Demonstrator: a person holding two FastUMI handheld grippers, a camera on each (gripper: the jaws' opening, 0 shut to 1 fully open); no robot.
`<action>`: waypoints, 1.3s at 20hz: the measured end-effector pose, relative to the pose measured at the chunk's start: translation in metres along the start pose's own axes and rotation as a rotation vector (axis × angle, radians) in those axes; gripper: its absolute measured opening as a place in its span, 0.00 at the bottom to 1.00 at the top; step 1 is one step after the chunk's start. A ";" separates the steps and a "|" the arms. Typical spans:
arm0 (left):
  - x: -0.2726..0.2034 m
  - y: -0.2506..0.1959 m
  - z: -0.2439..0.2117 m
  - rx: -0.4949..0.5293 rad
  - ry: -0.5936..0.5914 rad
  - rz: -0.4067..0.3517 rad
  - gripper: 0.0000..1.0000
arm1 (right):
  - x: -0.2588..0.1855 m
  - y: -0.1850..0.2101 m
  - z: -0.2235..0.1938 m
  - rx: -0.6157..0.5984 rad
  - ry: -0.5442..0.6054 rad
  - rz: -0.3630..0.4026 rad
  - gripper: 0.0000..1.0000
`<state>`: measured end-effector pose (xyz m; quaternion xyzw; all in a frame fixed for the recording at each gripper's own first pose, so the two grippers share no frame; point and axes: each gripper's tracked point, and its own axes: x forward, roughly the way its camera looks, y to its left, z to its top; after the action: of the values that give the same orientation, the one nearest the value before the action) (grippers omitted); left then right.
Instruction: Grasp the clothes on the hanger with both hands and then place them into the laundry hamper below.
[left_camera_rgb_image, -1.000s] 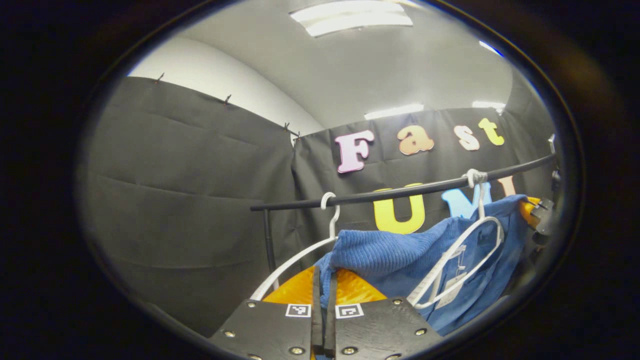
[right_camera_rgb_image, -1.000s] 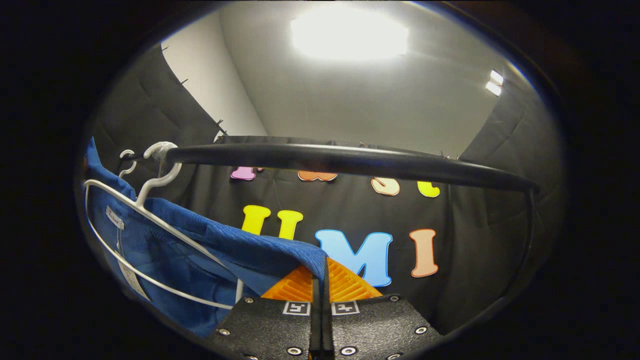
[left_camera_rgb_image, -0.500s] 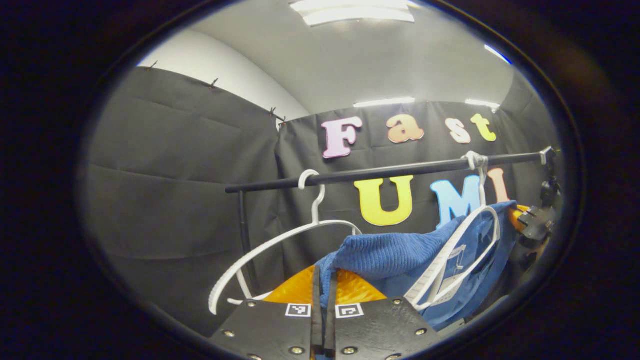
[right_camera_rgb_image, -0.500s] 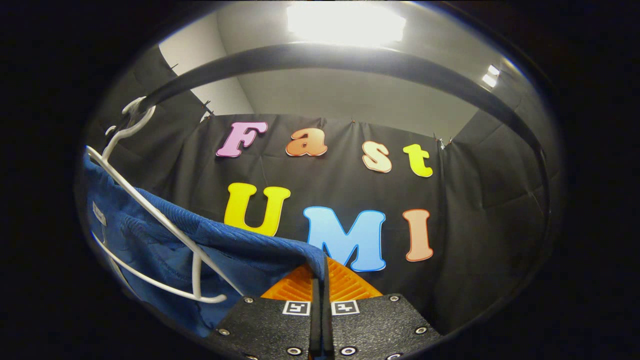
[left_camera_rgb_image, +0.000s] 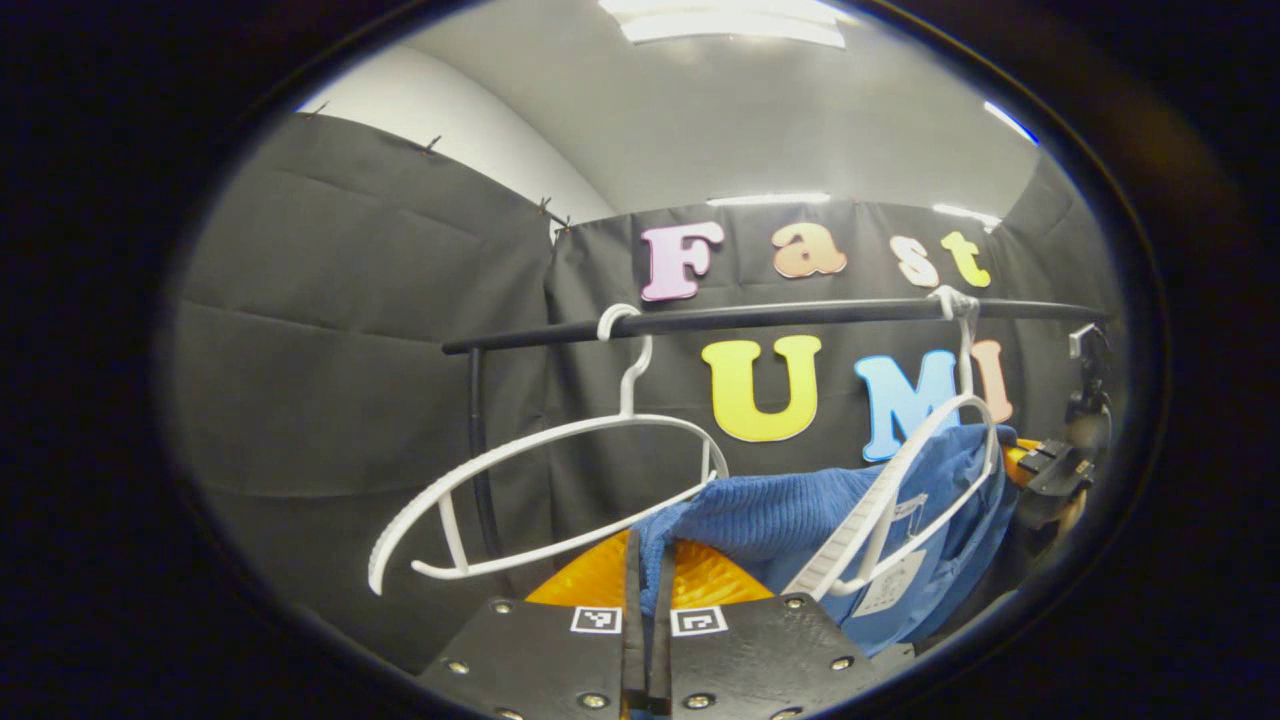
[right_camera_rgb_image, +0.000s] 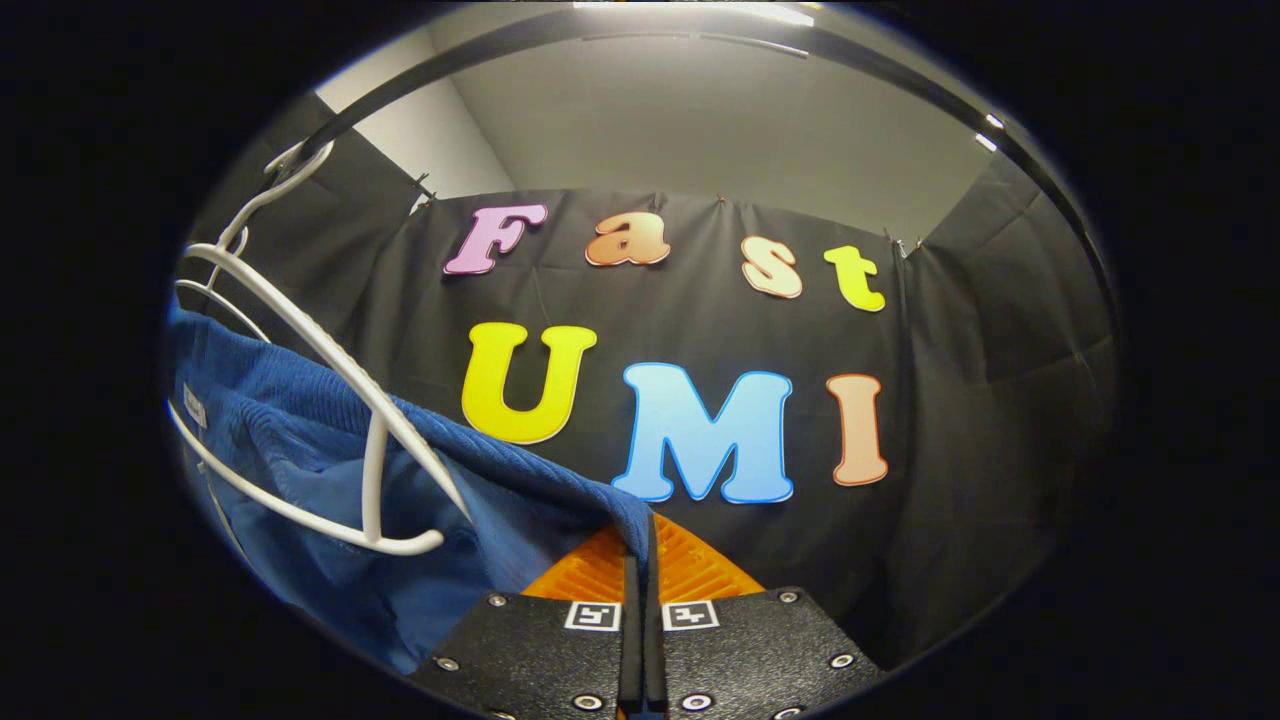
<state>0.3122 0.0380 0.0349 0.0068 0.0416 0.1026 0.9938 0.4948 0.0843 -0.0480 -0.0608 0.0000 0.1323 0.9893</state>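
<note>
Below the black rail (left_camera_rgb_image: 780, 317), the blue garment (left_camera_rgb_image: 800, 510) sags between both grippers, each clenched on a fold of it: the left gripper (left_camera_rgb_image: 648, 560) and the right gripper (right_camera_rgb_image: 641, 550). One white hanger (left_camera_rgb_image: 560, 490) hangs bare from the rail; a second hanger (right_camera_rgb_image: 340, 420), also on the rail, lies against the cloth.

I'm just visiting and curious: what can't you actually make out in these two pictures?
- Laundry hamper: below what both cameras take in.
- Blue garment: its lower part runs off the bottom edge in the left gripper view.
- Garment tag: too small to read.
- Right gripper, left gripper view: at the blurred edge, partly behind the garment.
</note>
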 end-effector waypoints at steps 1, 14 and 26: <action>-0.002 0.001 -0.004 -0.004 0.008 0.001 0.07 | -0.001 0.003 -0.007 -0.001 0.015 0.007 0.01; -0.007 -0.015 -0.054 -0.029 0.084 -0.010 0.03 | -0.040 0.014 -0.090 -0.031 0.180 0.050 0.01; -0.079 0.002 -0.065 -0.029 0.078 -0.072 0.07 | -0.138 0.021 -0.044 0.046 0.121 0.046 0.01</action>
<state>0.2293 0.0245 -0.0237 -0.0131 0.0790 0.0677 0.9945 0.3568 0.0627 -0.0916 -0.0460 0.0641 0.1509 0.9854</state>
